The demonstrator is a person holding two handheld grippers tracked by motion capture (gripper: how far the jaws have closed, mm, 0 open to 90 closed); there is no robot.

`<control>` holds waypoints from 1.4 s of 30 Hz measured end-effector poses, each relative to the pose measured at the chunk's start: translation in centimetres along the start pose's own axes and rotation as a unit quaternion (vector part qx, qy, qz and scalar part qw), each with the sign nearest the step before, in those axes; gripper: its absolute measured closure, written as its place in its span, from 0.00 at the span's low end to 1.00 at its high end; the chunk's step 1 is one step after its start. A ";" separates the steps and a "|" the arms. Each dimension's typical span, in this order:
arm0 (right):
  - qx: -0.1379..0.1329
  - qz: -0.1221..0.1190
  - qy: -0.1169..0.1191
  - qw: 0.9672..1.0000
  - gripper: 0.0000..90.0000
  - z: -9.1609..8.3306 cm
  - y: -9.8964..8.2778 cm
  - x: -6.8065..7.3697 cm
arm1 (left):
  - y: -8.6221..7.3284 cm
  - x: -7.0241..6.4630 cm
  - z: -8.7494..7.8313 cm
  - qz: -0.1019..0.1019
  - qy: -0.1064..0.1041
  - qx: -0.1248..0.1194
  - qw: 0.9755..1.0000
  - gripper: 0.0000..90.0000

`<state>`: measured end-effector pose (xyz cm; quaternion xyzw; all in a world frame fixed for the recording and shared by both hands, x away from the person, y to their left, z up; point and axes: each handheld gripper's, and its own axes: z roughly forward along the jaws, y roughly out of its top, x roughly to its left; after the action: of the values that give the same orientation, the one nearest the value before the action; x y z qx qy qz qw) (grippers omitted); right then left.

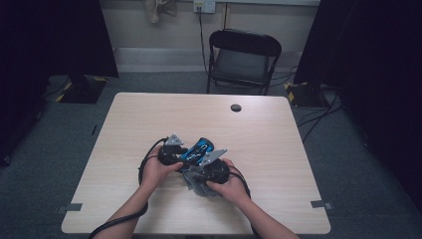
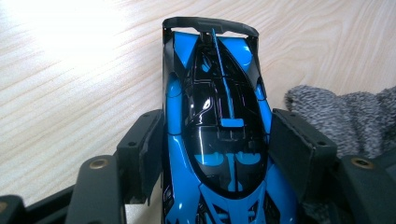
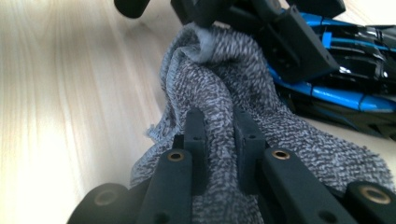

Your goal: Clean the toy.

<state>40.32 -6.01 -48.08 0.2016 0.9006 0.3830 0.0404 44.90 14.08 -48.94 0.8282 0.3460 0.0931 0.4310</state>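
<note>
Left gripper view: fingers [image 2: 215, 151] clamp glossy blue car [image 2: 215, 140]; right fingers [image 3: 225, 140] pinch grey knit cloth [image 3: 289, 140] (frayed edge).

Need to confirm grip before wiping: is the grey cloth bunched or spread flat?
Bunched: the grey cloth rises in folds, pinched between the right gripper jaws.

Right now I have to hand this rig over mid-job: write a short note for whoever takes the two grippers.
Left gripper: shut on the blue toy car, pads on both its flanks, car just above the table.
Right gripper: shut on a fold of the grey cloth, bunched right beside the car.
Done: car held, cloth gripped.
Left: apparently wiping the car with the cloth. Whether any has been wiped, I cannot tell.
</note>
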 end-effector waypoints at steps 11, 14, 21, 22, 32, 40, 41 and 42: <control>-0.003 0.010 0.000 1.000 0.88 1.1 0.4 -0.7 | -0.1 0.0 0.0 0.000 0.001 -0.004 1.000 0.41; 0.000 0.007 -0.002 1.000 0.88 1.1 0.5 -0.7 | -0.1 0.0 0.0 0.000 0.000 -0.004 1.000 0.41; 0.001 0.008 -0.005 1.000 0.88 1.0 0.4 -1.0 | -0.1 0.0 0.0 0.001 0.000 -0.004 1.000 0.41; 0.000 0.008 -0.005 1.000 0.87 1.0 0.4 -1.1 | -0.1 -0.1 0.0 0.000 0.000 -0.004 1.000 0.41; 0.001 0.012 -0.011 1.000 0.87 0.7 0.2 -1.6 | -0.2 -0.1 -0.1 -0.001 0.001 -0.007 1.000 0.41; 0.000 0.020 -0.021 1.000 0.87 0.4 0.0 -2.2 | -0.3 -0.1 -0.1 -0.004 0.000 -0.010 1.000 0.41; 0.000 0.021 -0.022 1.000 0.87 0.4 0.0 -2.3 | -0.3 -0.1 -0.1 -0.004 0.000 -0.009 1.000 0.41; 0.000 0.022 -0.023 0.999 0.87 0.3 -0.1 -2.4 | -0.2 -0.1 -0.1 -0.004 0.001 -0.009 1.000 0.41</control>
<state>42.55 -6.77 -48.53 0.2303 0.8948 0.3787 0.0529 44.65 14.13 -49.08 0.8227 0.3491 0.0952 0.4384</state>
